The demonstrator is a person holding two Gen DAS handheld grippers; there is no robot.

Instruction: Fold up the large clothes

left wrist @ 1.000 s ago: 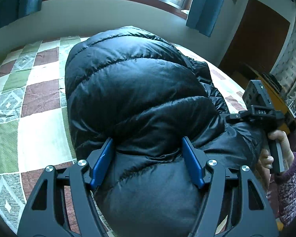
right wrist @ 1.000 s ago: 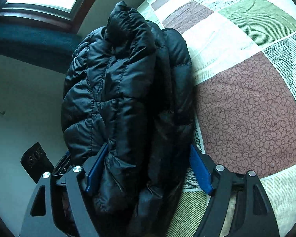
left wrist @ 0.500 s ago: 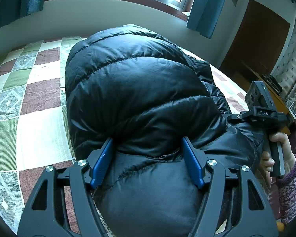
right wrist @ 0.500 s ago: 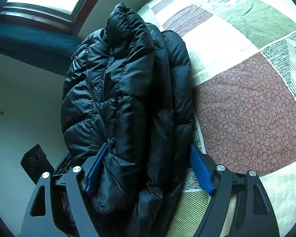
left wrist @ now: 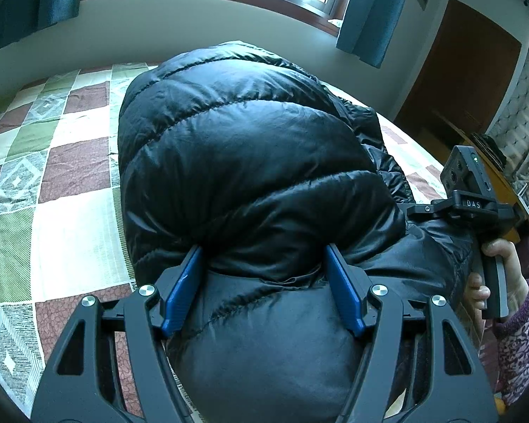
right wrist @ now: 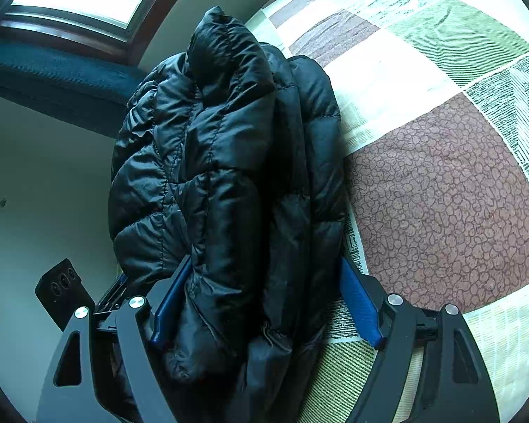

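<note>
Left hand-held gripper (left wrist: 262, 285), left wrist view: blue pads pinching thick bundle of black puffer jacket (left wrist: 250, 162), jaws wide w/ bulk between. Jacket folded into fat roll on patchwork bed (left wrist: 63, 190). Person's hand (left wrist: 493, 275) at right edge holds other tool.

Right wrist view: right hand-held gripper (right wrist: 264, 303) clamps jacket's stacked layers edge-on, beside bed surface.

Step, prob.: final fold gripped both ends. Next calls for setting bundle down flat w/o layers slipping.
</note>
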